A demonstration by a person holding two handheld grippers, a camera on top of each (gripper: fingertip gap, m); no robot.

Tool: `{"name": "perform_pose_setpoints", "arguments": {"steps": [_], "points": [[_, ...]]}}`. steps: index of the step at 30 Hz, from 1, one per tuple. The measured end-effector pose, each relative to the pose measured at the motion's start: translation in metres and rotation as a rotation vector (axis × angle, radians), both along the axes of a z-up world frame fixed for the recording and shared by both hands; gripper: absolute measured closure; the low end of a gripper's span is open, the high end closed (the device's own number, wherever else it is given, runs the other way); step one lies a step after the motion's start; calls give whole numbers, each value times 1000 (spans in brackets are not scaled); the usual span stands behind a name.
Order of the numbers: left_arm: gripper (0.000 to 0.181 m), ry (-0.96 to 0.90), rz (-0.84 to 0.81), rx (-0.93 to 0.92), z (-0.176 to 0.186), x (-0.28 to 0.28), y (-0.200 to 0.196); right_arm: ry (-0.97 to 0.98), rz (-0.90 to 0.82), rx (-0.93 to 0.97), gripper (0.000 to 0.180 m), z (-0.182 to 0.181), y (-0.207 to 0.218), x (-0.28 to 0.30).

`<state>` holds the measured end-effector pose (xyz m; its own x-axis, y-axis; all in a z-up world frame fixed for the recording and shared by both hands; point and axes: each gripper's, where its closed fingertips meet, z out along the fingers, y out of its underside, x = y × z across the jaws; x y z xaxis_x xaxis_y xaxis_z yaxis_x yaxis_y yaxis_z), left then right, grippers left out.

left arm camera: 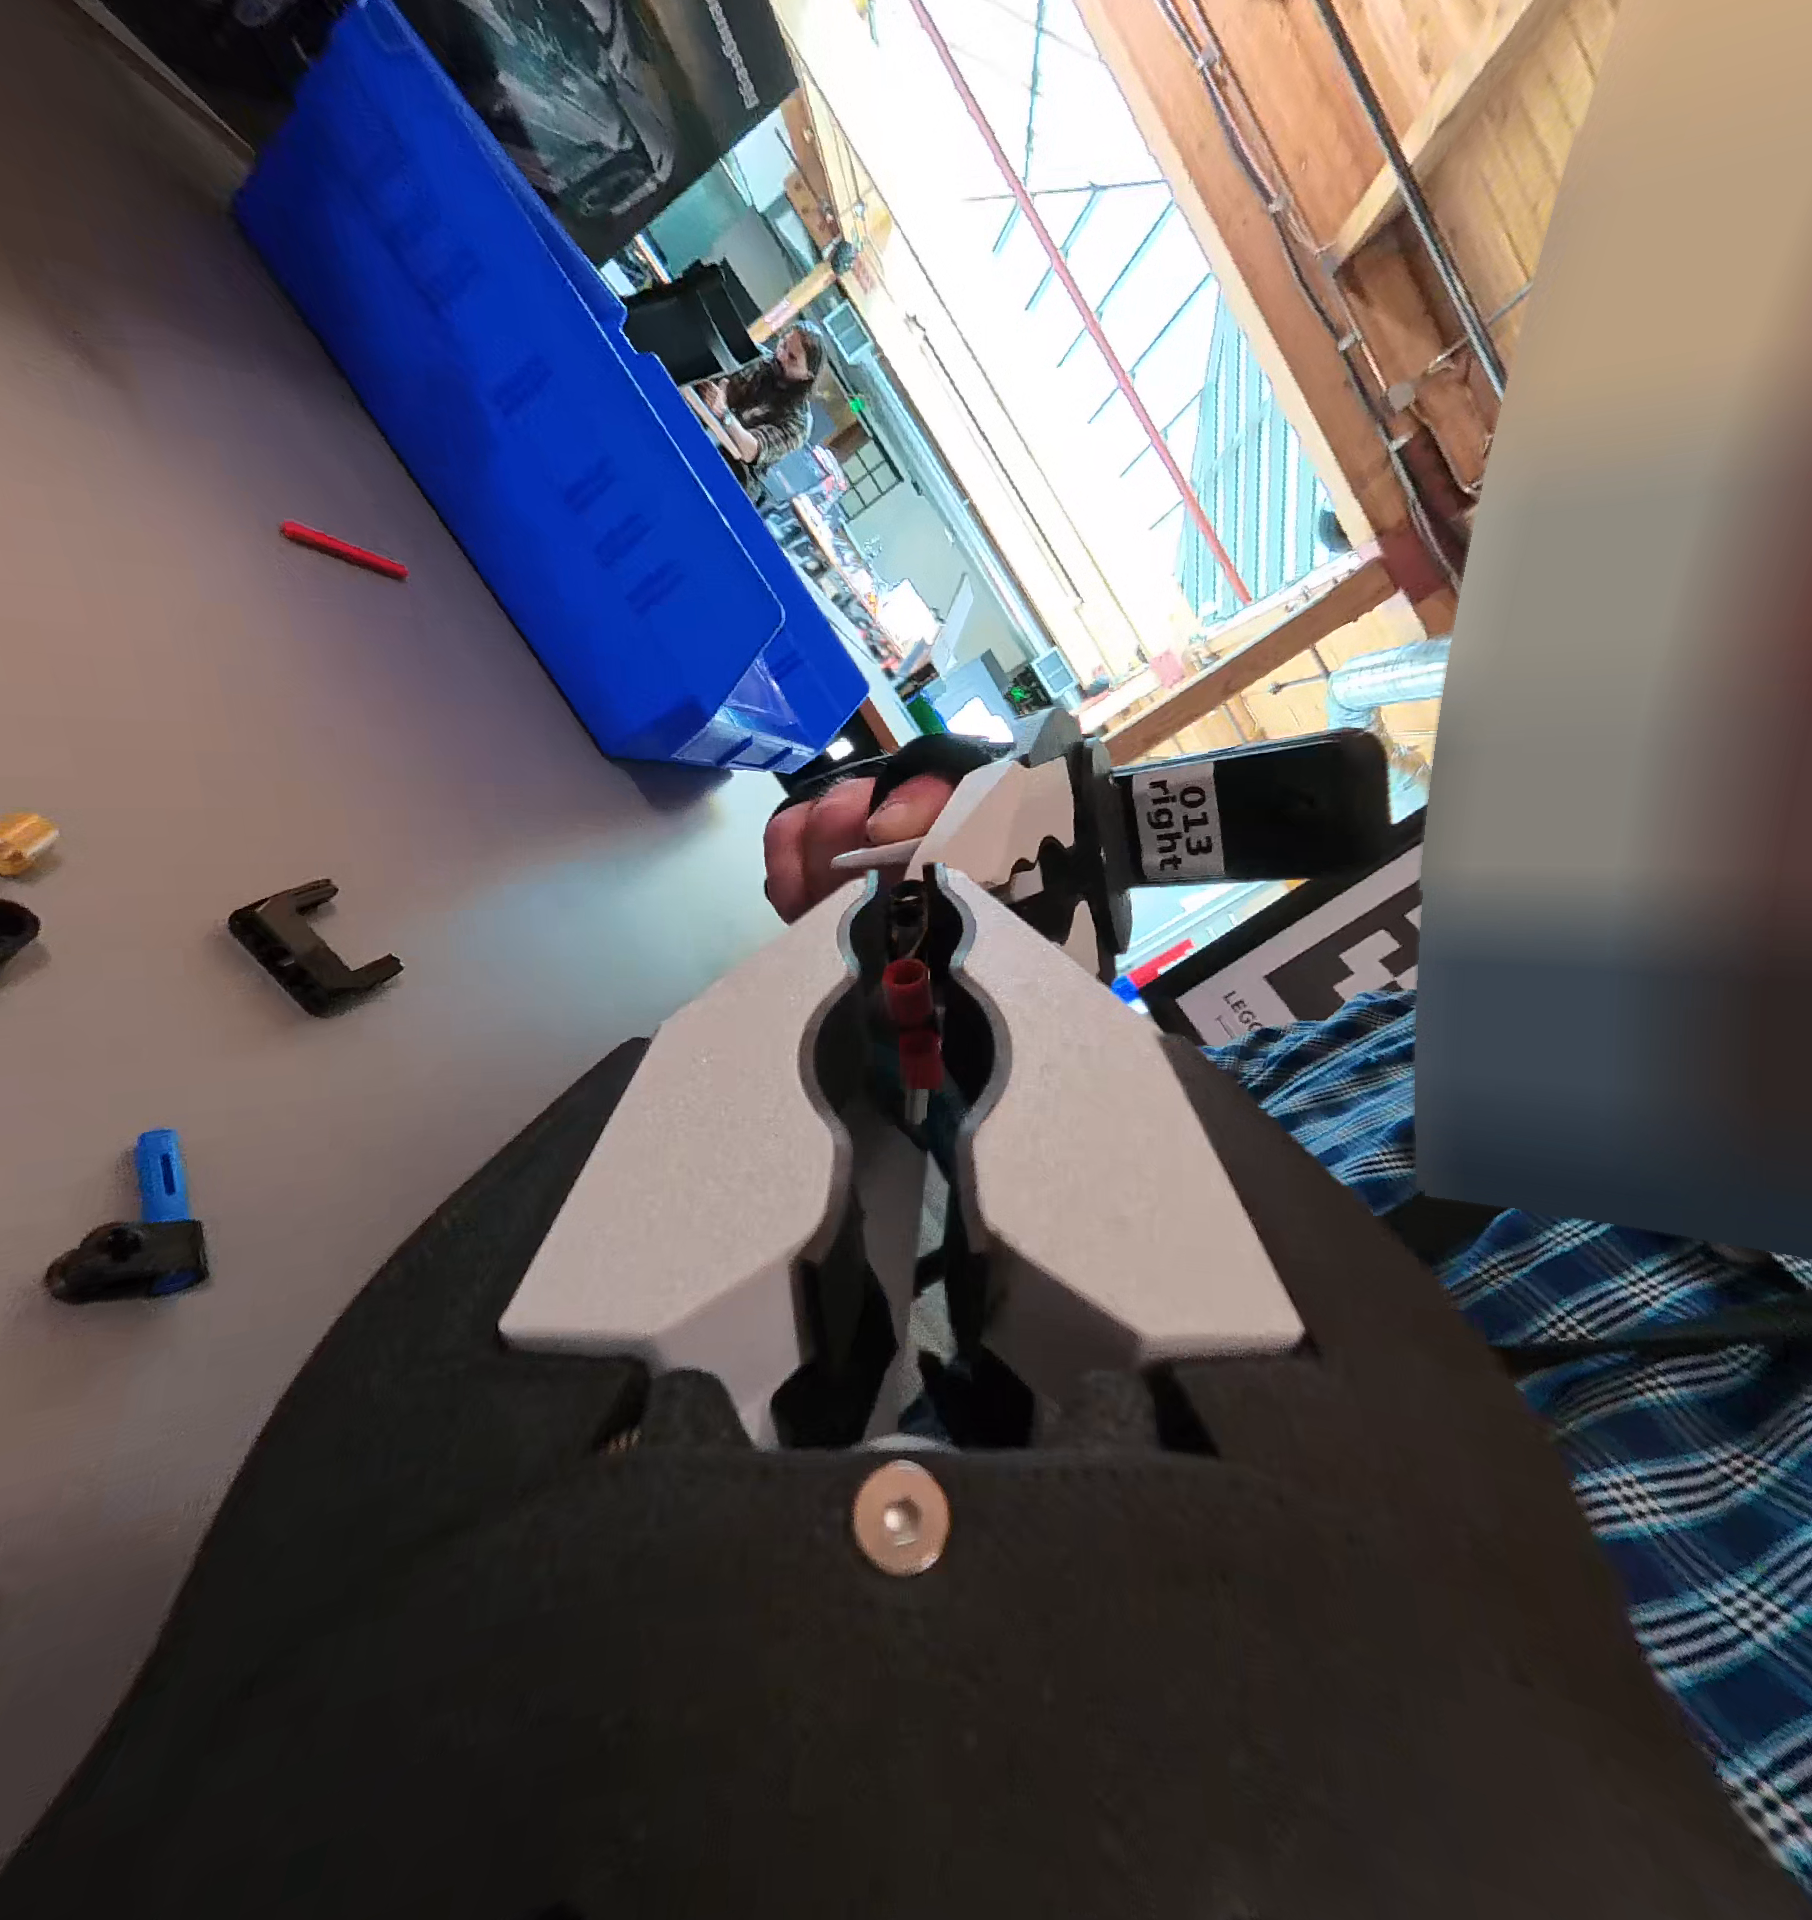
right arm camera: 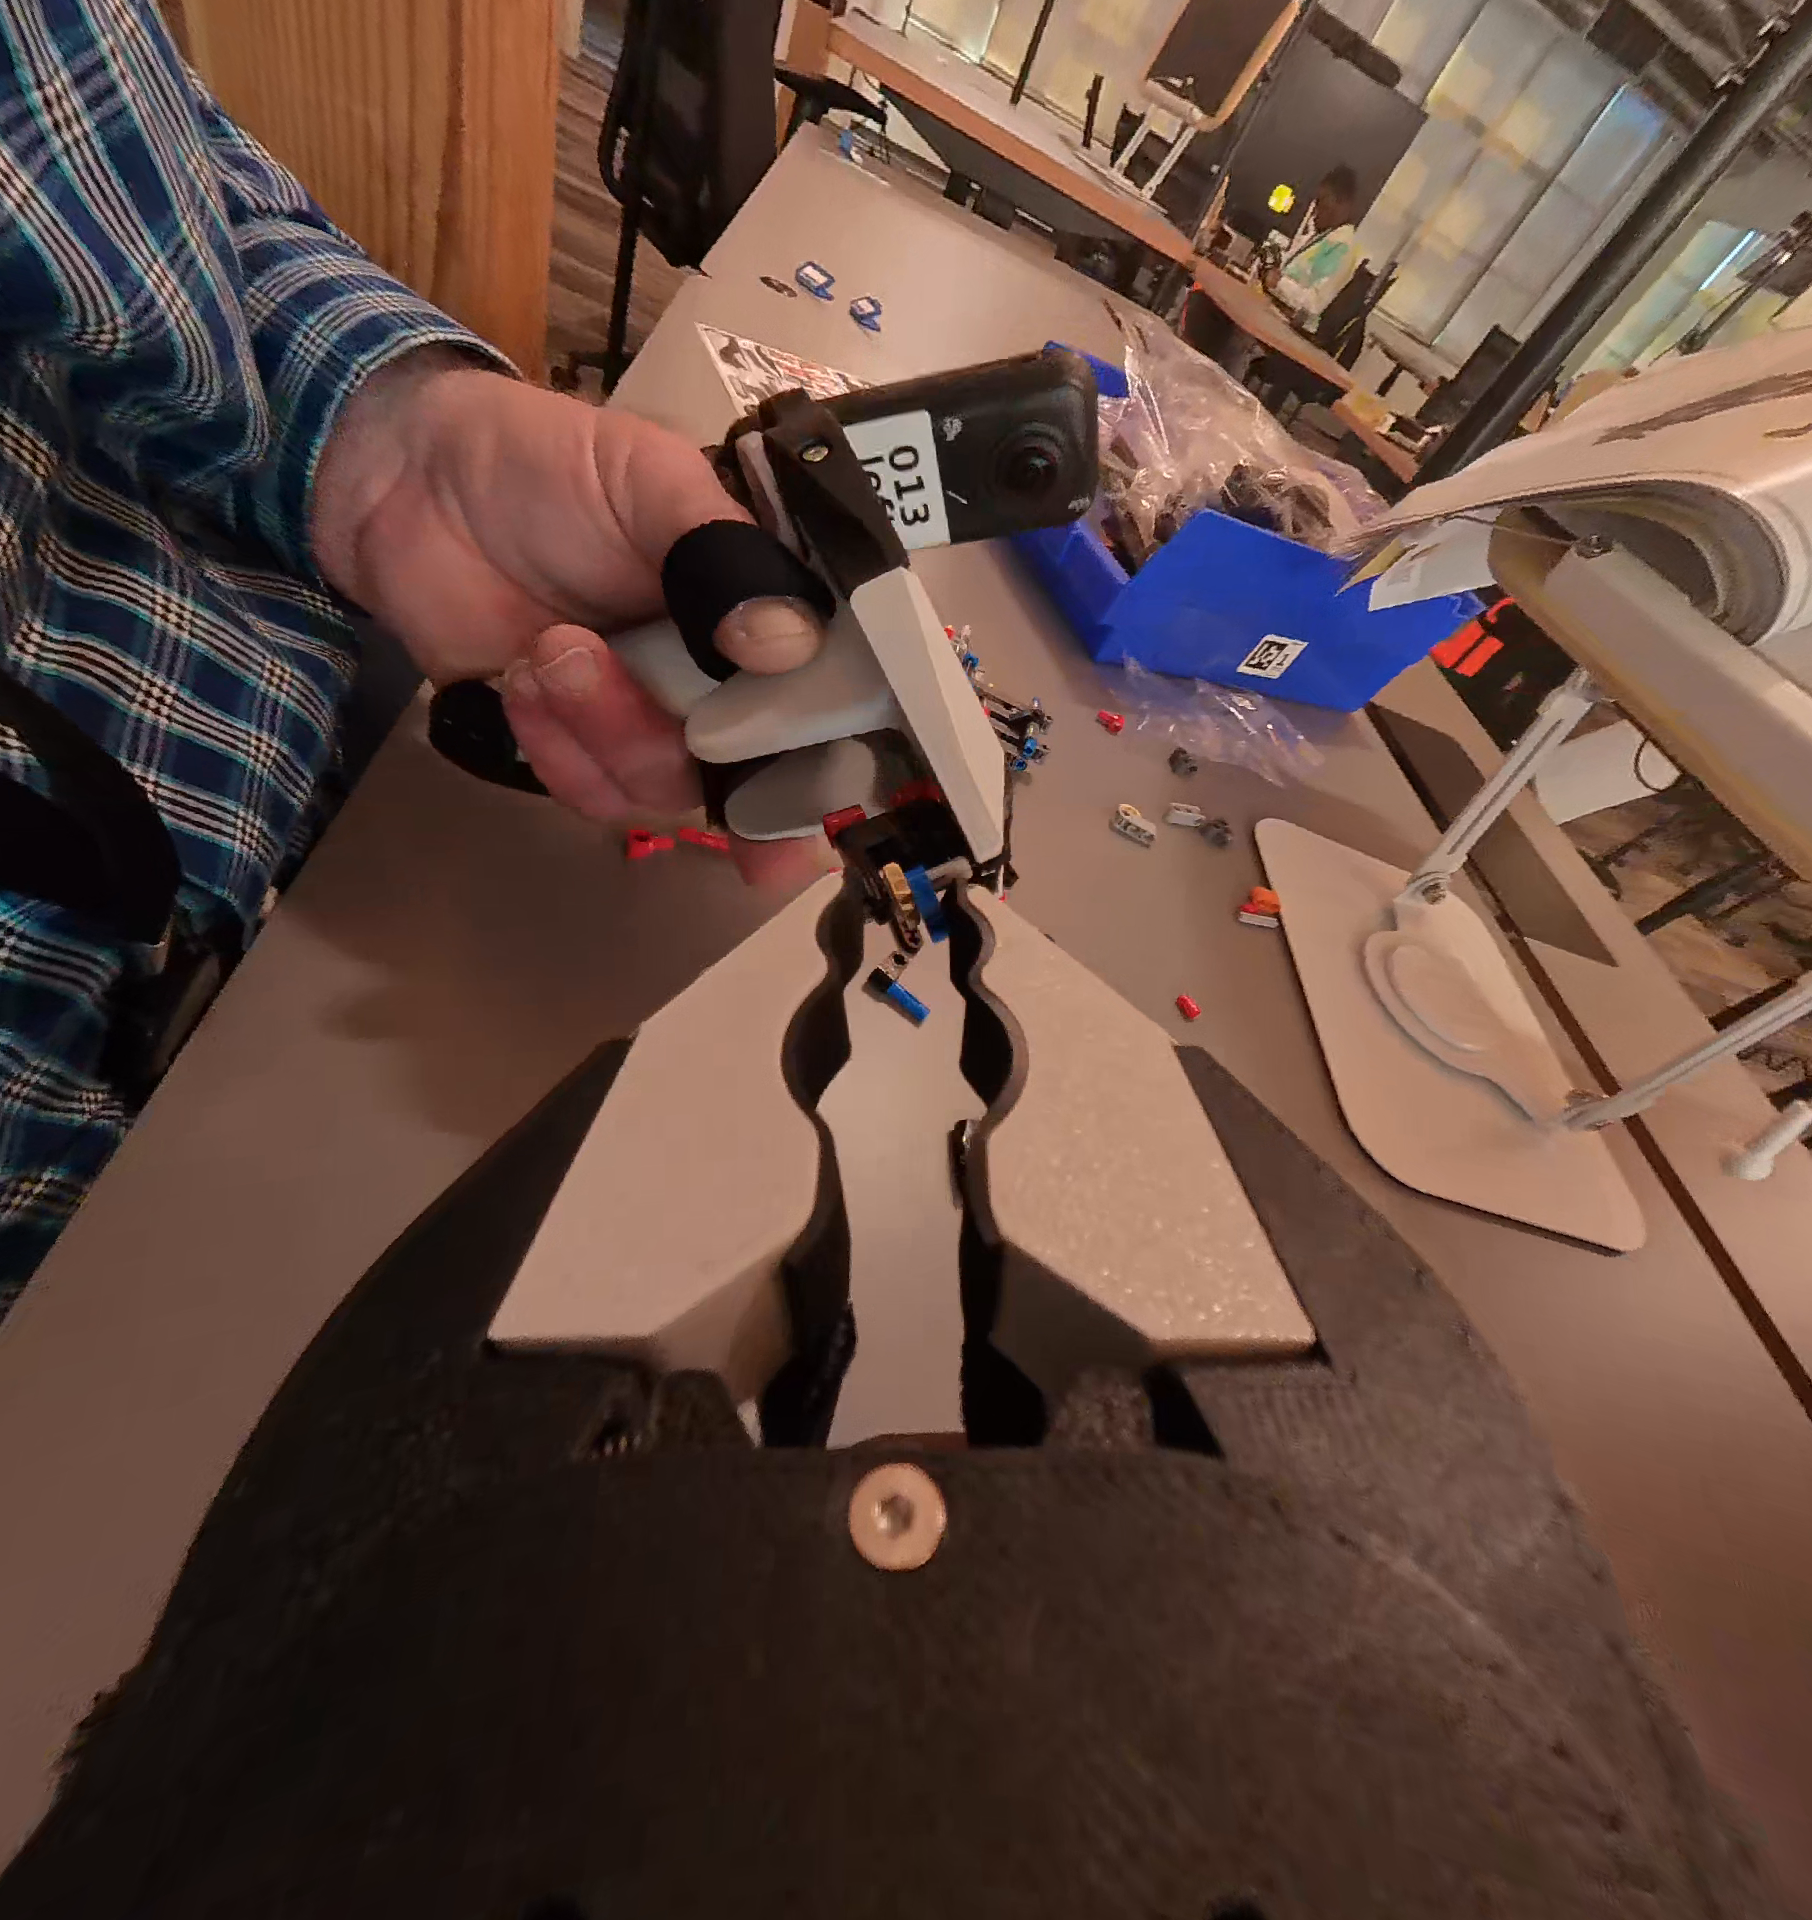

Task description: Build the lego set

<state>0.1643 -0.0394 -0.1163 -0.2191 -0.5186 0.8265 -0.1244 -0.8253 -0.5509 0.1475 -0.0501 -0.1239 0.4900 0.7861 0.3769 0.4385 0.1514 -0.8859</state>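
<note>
A small lego assembly of black, red, gold and blue parts [right arm camera: 897, 883] is held in the air between both grippers. In the left wrist view, my left gripper [left arm camera: 904, 914] is shut on it, with its red parts [left arm camera: 907, 997] showing between the fingers. The left gripper also shows in the right wrist view [right arm camera: 969, 847], held by a hand. My right gripper [right arm camera: 904, 914] has its tips closed on the assembly's blue and gold end. It also shows in the left wrist view [left arm camera: 886, 860], meeting the left one tip to tip.
On the grey table lie a red axle [left arm camera: 343, 549], a black U-shaped piece [left arm camera: 310, 945], a gold piece [left arm camera: 14, 842] and a blue pin in a black connector [left arm camera: 143, 1226]. A blue bin [right arm camera: 1245, 613], a parts bag [right arm camera: 1193, 436] and a booklet on a white stand [right arm camera: 1432, 1039] stand to the right. Both grippers' tips are close together, under 4 cm apart. The left tips stand about 11 cm off the black U-shaped piece [left arm camera: 310, 945].
</note>
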Motion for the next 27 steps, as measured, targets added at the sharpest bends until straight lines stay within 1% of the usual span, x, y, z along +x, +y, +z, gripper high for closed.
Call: {"name": "perform_pose_setpoints", "arguments": {"steps": [8, 14, 16, 17, 18, 19, 20, 21, 22, 25, 27], "points": [[176, 43, 27, 114, -2, 0, 0, 16, -18, -11, 168, 1, 1, -1], [177, 68, 32, 152, -5, 0, 0, 19, -21, -23, 167, -1, 1, -2], [177, 86, 40, 160, -8, 1, 1, 38, -19, -11, 175, 3, 1, -2], [181, 122, 4, 206, -18, 3, -7, 97, -23, 19, 179, 15, 0, -3], [181, 151, -34, 222, -28, 6, -19, 114, -17, 23, 180, 22, 0, -3], [181, 116, -38, 166, -26, 9, -26, 66, -25, 8, 180, 15, 3, -2], [181, 97, -1, 137, -21, 9, -19, 15, -38, -14, 180, 3, 5, 1], [181, 112, 44, 185, -20, 6, -6, 42, -28, -24, 180, 3, 3, 2], [181, 118, 58, 221, -17, 2, 1, 76, -17, -53, 179, 5, 0, 5], [181, 122, 48, 255, -12, 2, 4, 144, 27, -112, 166, 11, -3, 7], [181, 119, 49, 279, -12, 2, 5, 162, 39, -170, 163, 9, -4, 6]]}}
